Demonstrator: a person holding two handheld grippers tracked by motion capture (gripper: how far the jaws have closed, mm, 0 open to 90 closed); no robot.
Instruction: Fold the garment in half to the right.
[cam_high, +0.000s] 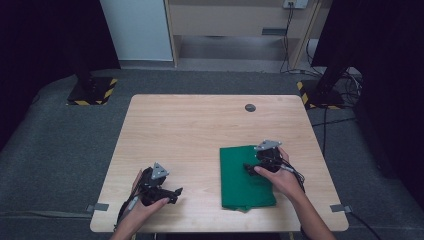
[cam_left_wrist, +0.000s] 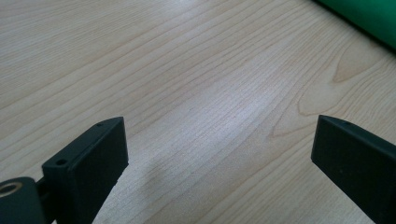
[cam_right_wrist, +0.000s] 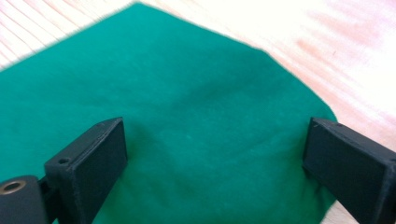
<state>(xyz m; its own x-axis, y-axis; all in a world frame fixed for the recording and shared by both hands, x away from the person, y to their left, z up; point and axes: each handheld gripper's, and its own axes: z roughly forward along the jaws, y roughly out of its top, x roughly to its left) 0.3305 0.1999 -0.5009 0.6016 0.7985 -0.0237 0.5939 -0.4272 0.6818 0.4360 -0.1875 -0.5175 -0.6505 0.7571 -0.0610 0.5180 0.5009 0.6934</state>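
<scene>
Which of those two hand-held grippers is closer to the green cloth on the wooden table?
The right hand-held gripper is over the folded green cloth, jaws open. The left hand-held gripper is off to the cloth's left over bare wooden table.

The right gripper (cam_right_wrist: 215, 154), jaws wide apart, over green cloth (cam_right_wrist: 187, 93).

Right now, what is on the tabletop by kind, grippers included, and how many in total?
Green cloth: 1
Handheld grippers: 2, the left gripper over bare wood and the right gripper over the cloth
Dark round disc near the far edge: 1
Total: 4
</scene>
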